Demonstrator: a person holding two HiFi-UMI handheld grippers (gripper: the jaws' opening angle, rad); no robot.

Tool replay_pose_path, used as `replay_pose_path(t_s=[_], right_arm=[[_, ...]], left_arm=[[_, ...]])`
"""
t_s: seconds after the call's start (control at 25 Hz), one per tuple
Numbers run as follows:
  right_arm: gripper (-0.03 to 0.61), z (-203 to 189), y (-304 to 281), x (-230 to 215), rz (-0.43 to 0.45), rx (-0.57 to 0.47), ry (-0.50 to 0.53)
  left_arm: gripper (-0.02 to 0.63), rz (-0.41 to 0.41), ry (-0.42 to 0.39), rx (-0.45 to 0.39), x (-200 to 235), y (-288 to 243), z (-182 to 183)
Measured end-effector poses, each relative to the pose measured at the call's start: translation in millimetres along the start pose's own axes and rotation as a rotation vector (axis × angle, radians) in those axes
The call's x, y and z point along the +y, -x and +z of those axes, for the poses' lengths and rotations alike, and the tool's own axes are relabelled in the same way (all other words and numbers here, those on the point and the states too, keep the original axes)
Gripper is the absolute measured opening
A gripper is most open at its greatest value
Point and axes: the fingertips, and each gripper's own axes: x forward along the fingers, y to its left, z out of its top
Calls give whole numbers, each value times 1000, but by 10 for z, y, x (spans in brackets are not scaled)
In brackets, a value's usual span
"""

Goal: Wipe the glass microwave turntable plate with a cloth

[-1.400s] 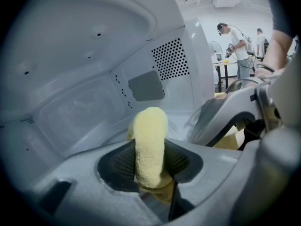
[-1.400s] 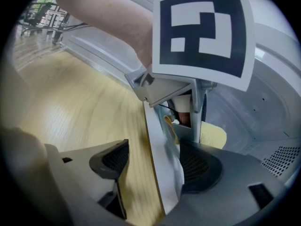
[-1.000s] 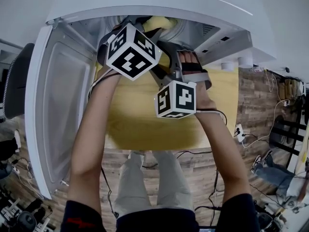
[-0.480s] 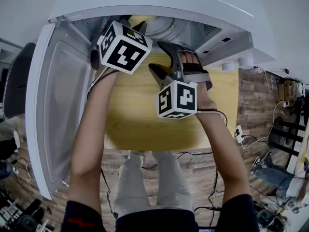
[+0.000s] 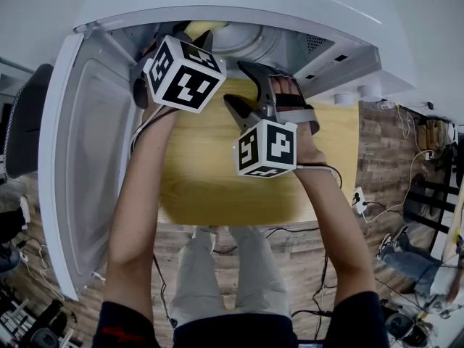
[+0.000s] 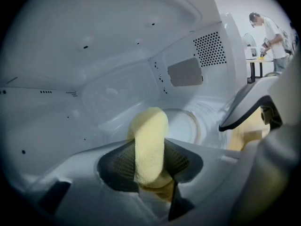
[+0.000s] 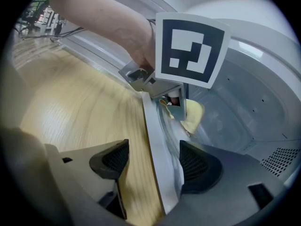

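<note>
Left gripper (image 6: 150, 164) has carried the cloth (image 6: 149, 128) deeper into the microwave (image 5: 239, 6).

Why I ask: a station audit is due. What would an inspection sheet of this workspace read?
Surface: wooden table, bare where it shows.
Job's things: microwave with its door swung open; glass turntable plate on the cavity floor; yellow cloth.
Clutter: nothing seen.
Grippers: left hand-held gripper is inside the cavity, shut on the yellow cloth; right hand-held gripper is open, jaws either side of the microwave's front edge.
Cables: white lead off the right hand-held gripper; socket block on the floor.
Surroundings: wood floor; person at a far table.
</note>
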Motion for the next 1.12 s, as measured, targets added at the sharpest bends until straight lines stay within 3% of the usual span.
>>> replay_pose_path(t_s=[0.6,1.12], right_arm=[[299,0,-3,-8,-8,0,-11],[298,1,-3,-8,-8,3,-11]], left_arm=[[138,-51,-32,-18,-112,-88,114],[138,-205,-132,-74,-582,-137,389]])
